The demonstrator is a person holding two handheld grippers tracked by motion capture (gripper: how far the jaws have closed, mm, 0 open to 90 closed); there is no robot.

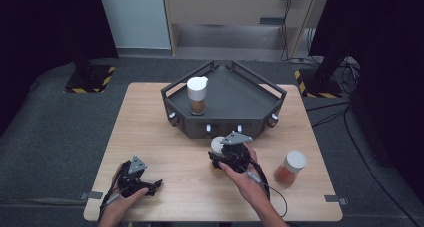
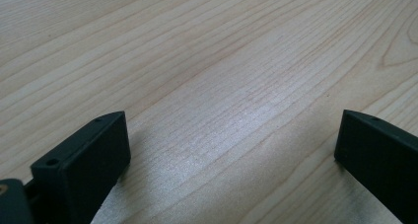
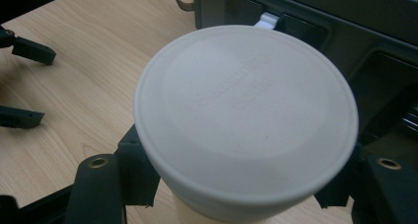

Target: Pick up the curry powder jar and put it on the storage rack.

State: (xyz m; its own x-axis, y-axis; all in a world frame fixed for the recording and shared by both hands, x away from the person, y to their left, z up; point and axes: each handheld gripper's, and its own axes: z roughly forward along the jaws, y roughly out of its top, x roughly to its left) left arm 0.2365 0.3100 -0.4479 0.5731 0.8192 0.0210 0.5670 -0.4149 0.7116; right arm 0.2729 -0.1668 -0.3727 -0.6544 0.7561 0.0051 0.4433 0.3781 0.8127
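Note:
A spice jar with a white lid stands just in front of the dark tray, and my right gripper is shut on it below the lid, one black jaw on each side. A second white-lidded jar of brown spice stands upright inside the dark grey angular tray. A third such jar stands on the table to the right of my right hand. My left gripper rests low over the bare wood near the front left, open, with nothing between its jaws.
The light wooden table has its front edge close to both hands. The tray's front wall with small white knobs lies right behind the held jar. Beyond the table are dark floor, black stands and cables.

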